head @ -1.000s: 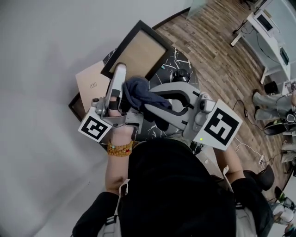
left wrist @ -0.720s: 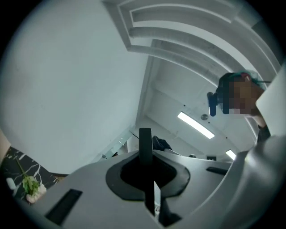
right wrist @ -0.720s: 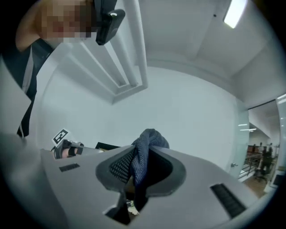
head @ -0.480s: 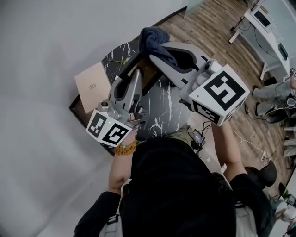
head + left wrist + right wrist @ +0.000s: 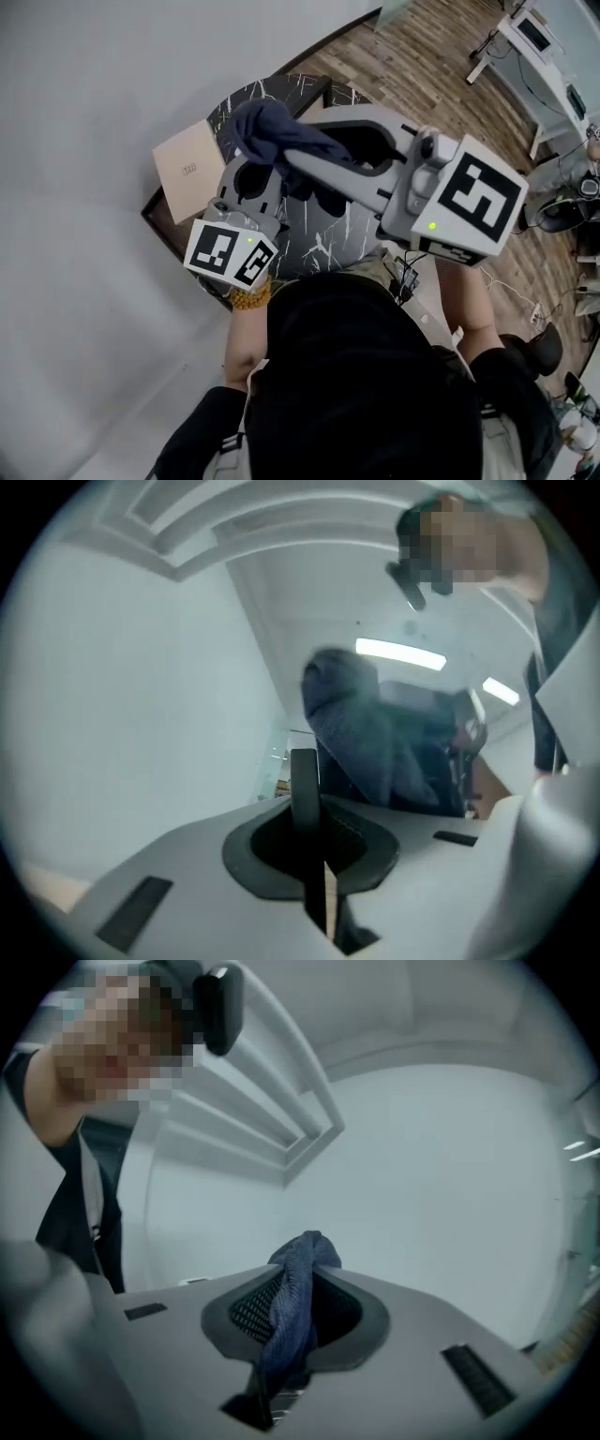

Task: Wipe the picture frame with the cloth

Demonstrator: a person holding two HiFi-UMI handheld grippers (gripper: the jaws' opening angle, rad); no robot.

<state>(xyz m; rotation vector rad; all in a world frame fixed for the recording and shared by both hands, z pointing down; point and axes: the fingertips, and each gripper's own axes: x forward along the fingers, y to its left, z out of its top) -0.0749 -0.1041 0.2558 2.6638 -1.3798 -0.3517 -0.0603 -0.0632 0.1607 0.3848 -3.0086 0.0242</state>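
Cloth (image 5: 272,131), dark blue and bunched, is pinched in the closed jaws of the right gripper (image 5: 298,1283). One fold rises above the tips and the rest trails down between the pads. The left gripper (image 5: 314,808) has its jaws closed on a thin dark strip with a pale tan edge. This looks like the picture frame (image 5: 304,771) seen edge-on, standing upright between the pads. In the left gripper view the cloth hangs just beyond the frame, to its right; whether the two touch cannot be told. From the head view both grippers are raised over a black table (image 5: 323,234) veined with white. The cloth covers the left gripper's tips, so most of the frame is hidden there. A flat tan box (image 5: 187,169) lies at the table's left edge, and a bead bracelet (image 5: 246,298) circles the left wrist.
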